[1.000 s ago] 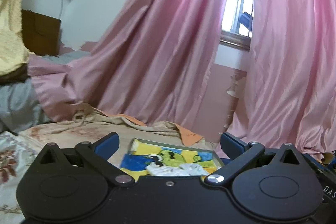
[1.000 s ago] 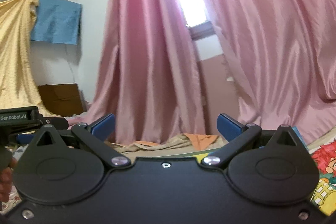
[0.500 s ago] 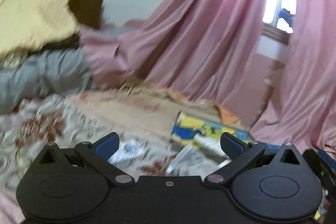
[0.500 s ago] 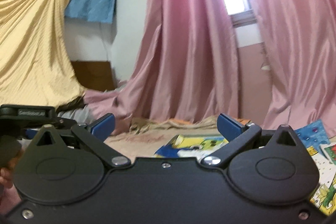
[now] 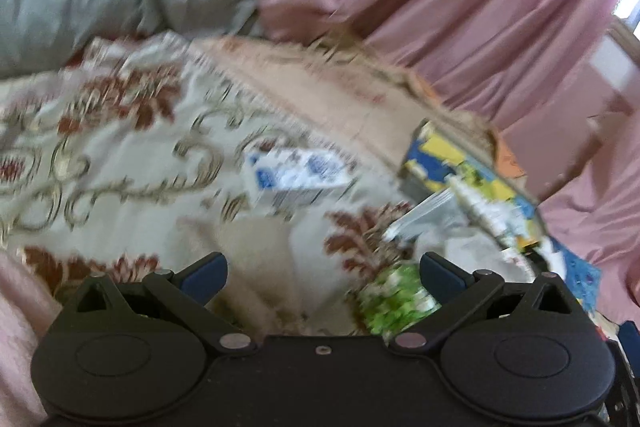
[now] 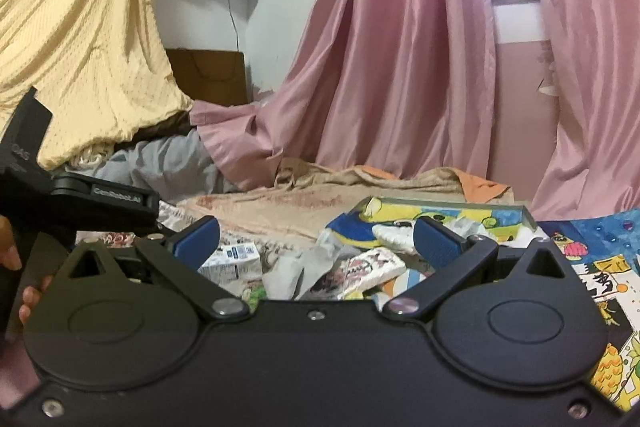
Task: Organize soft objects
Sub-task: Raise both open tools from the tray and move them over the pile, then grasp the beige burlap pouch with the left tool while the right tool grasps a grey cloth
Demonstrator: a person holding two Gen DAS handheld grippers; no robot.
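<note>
Your left tongs (image 5: 322,279) are spread wide with nothing between the blue pads, tipped down over the floral bedspread (image 5: 120,147), where a blue-and-white packet (image 5: 298,179) lies ahead of them and a green-patterned soft bundle (image 5: 396,301) sits just inside the right pad, though the view is too blurred to tell whether it touches. Your right tongs (image 6: 316,239) are also wide apart and empty, held level above the bed, with a white printed pouch (image 6: 370,267) and crumpled grey wrapping (image 6: 296,271) lying between the pads and the colourful cartoon tray (image 6: 524,213) beyond them.
</note>
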